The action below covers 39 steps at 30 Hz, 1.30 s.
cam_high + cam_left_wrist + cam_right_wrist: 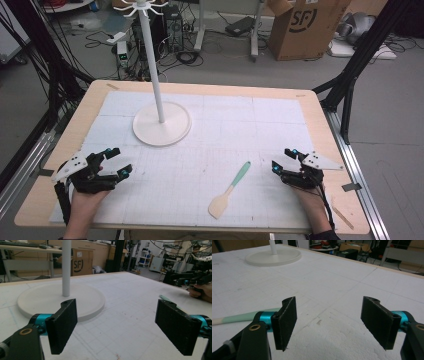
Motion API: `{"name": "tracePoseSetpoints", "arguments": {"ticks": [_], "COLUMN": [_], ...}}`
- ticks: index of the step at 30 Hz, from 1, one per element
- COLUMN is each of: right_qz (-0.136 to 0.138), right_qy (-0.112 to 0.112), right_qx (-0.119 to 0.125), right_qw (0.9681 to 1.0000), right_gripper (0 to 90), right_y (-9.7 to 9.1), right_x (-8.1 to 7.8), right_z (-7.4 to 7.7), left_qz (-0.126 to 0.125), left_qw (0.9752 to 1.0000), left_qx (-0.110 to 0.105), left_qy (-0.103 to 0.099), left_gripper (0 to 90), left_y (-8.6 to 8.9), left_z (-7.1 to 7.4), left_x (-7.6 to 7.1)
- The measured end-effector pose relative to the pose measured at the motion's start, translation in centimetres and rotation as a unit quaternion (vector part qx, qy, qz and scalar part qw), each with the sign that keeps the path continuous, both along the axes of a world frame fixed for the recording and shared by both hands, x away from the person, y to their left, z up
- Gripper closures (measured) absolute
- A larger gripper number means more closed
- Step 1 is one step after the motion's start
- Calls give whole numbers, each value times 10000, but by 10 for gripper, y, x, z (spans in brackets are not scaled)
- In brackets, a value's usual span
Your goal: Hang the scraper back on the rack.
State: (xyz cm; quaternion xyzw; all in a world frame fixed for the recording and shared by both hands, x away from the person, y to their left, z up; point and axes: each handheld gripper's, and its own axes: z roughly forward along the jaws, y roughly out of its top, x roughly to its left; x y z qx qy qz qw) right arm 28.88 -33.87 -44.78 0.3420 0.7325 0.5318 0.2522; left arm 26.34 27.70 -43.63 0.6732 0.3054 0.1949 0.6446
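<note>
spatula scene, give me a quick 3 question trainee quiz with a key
1. True or false: the spatula lies flat on the white mat, touched by neither claw.
2. Which claw is nearer the spatula? A) left claw B) right claw
3. What stands at the far left of the mat?

Key
1. True: it lies between the claws, apart from both.
2. B. The right claw view shows the mint handle just beside its jaw.
3. A white stand with a round base and an upright pole.

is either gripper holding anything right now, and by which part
Nothing is held: the left gripper and right gripper are both open and empty; the spatula lies untouched on the table.
</note>
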Motion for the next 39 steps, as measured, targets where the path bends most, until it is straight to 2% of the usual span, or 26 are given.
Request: {"name": "tracePoseSetpoints", "arguments": {"ticks": [4, 9, 15, 17, 22, 24, 31, 34, 39], "right_qz": [17, 13, 23, 25, 23, 23, 22, 26, 27], "right_qy": [20, 0, 27, 24, 24, 30, 22, 32, 34], "right_qx": [-3, 59, 84, 93, 96, 101, 109, 114, 116], "right_qw": [10000, 10000, 10000, 10000, 9999, 9999, 9999, 9999, 9999], "right_gripper": [285, 283, 283, 283, 283, 283, 283, 283, 283], "right_y": [1, -1, -1, -1, -2, -2, -2, -2, -2], "right_x": [-1, 0, 0, 0, 0, 0, 0, 0, 0], "right_z": [0, 0, 0, 0, 0, 0, 0, 0, 0], "left_qz": [-128, -232, -491, -612, -835, -902, -898, -1014, -1114], "left_qw": [9999, 9996, 9980, 9970, 9935, 9923, 9892, 9866, 9822], "left_qx": [24, 26, 228, 259, 546, 549, 838, 961, 1188], "left_qy": [-9, 169, 331, 394, 556, 652, 798, 845, 939], "left_gripper": [186, 192, 198, 202, 230, 244, 249, 257, 327], "left_y": [-25, -60, -108, -124, -160, -171, -207, -223, -245], "left_z": [8, 12, 17, 18, 18, 17, 8, 4, -2], "left_x": [4, 11, 16, 17, 18, 19, 16, 14, 8]}}
